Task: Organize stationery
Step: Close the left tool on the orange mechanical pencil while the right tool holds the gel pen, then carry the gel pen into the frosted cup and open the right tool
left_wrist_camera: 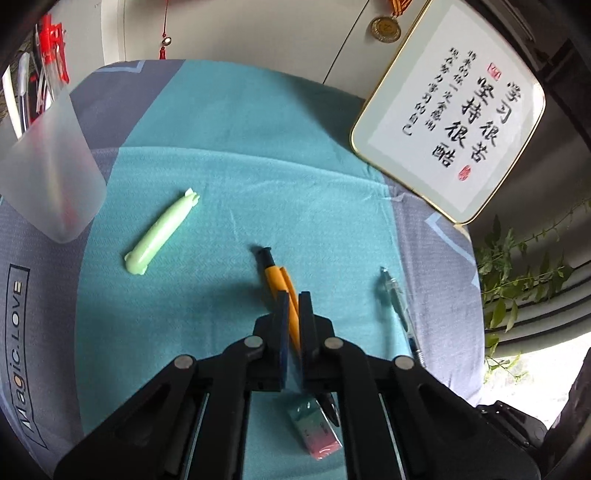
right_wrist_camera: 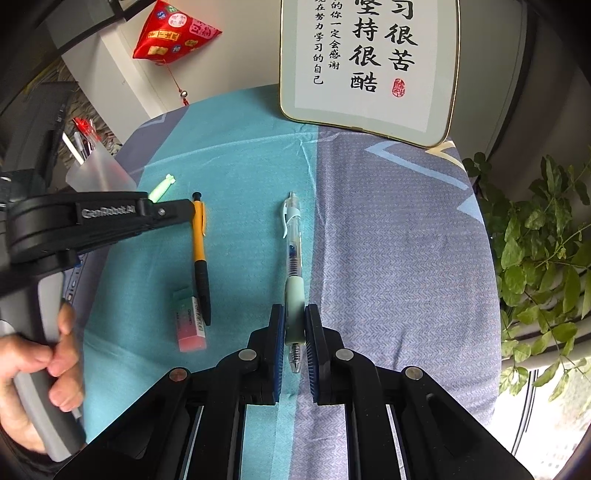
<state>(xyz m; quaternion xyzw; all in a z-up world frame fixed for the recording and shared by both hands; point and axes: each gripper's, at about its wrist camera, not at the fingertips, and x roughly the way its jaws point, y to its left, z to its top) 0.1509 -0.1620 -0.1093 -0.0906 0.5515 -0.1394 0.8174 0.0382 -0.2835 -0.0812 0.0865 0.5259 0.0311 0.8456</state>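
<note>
My left gripper (left_wrist_camera: 294, 295) is shut on the orange mechanical pencil (left_wrist_camera: 275, 275); the pencil also shows in the right wrist view (right_wrist_camera: 198, 236), with the left gripper's fingers (right_wrist_camera: 177, 212) at its top end. My right gripper (right_wrist_camera: 294, 308) is shut on the clear gel pen (right_wrist_camera: 293, 243) at its pale green grip; the pen also shows in the left wrist view (left_wrist_camera: 397, 299). A pale green pen-shaped item (left_wrist_camera: 162, 230) lies to the left. A pink and green eraser (right_wrist_camera: 190, 321) lies beside the pencil's black tip. A frosted pen holder (left_wrist_camera: 48, 166) stands at the far left.
A framed calligraphy board (left_wrist_camera: 450, 114) leans at the back right of the cloth-covered table (right_wrist_camera: 388, 240). A green plant (right_wrist_camera: 535, 240) hangs off the right edge. A red ornament (right_wrist_camera: 173, 33) hangs on the wall behind. A hand (right_wrist_camera: 37, 373) grips the left gripper's handle.
</note>
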